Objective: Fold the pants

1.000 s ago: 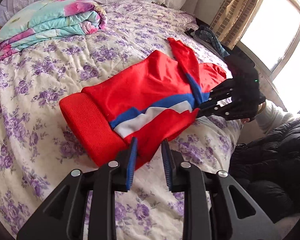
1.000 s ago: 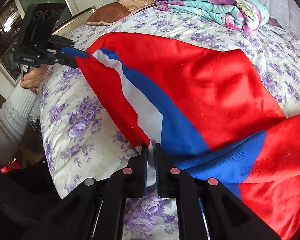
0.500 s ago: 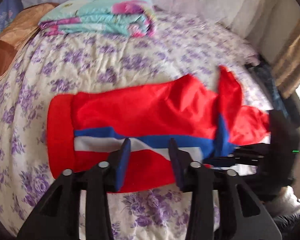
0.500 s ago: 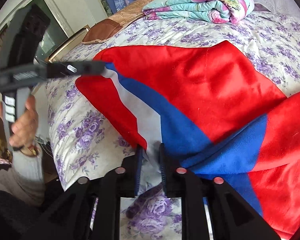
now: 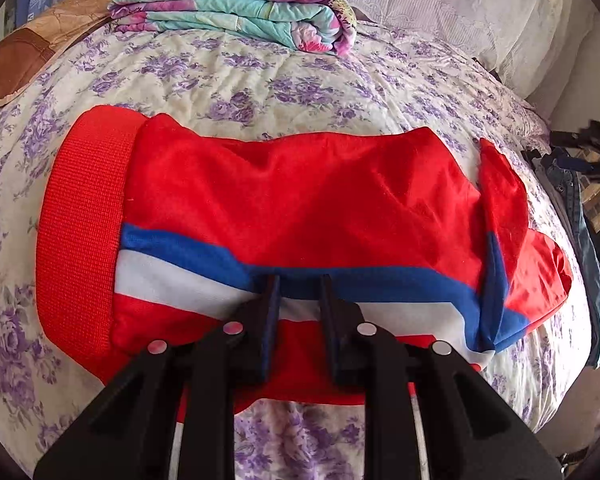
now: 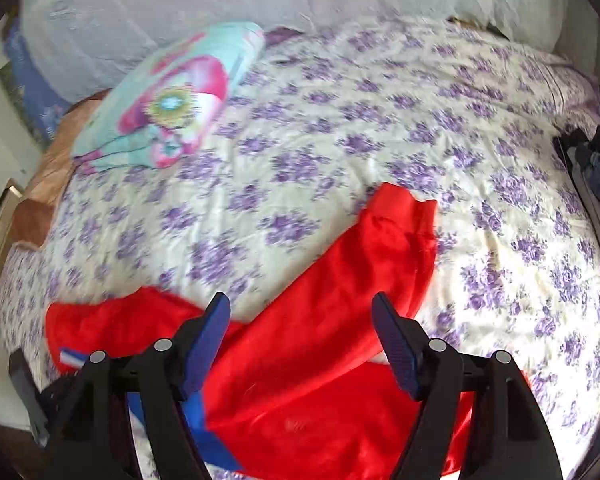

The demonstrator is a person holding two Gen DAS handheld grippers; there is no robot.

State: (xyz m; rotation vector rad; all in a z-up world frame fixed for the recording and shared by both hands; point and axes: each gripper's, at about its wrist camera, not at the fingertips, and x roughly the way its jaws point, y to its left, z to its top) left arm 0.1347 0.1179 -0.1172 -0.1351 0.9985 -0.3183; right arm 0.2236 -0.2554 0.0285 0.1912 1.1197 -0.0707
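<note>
Covering most of both views, the bed (image 5: 260, 80) carries a cream quilt printed with purple flowers. A pale lace-textured fabric (image 5: 460, 12) runs along the far edge of the bed. A folded floral blanket (image 5: 236, 12) in turquoise and pink lies at the far side of the quilt, well apart from the garment; in the right wrist view it appears at upper left (image 6: 172, 100). A brown cushion (image 5: 32, 52) sits at the far left corner, beside the blanket. Dark clothing (image 5: 572, 200) lies at the right edge of the bed.

The pants (image 5: 300, 208) are red with a blue and white side stripe and lie across the near part of the quilt. The ribbed red waistband (image 5: 84, 240) is at the left end. At the right end, one portion of the fabric is turned back over the rest, exposing a short length of blue stripe. In the right wrist view the red fabric (image 6: 320, 380) lies below the fingers, with a narrow section extending up and to the right on the quilt.

The left gripper (image 5: 298, 292) is positioned above the striped area, fingers (image 5: 270, 312) moderately spread with white stripe visible between them, nothing clamped. The right gripper (image 6: 302, 320) has its fingers (image 6: 396, 344) spread wide over the red cloth, gripping nothing.
</note>
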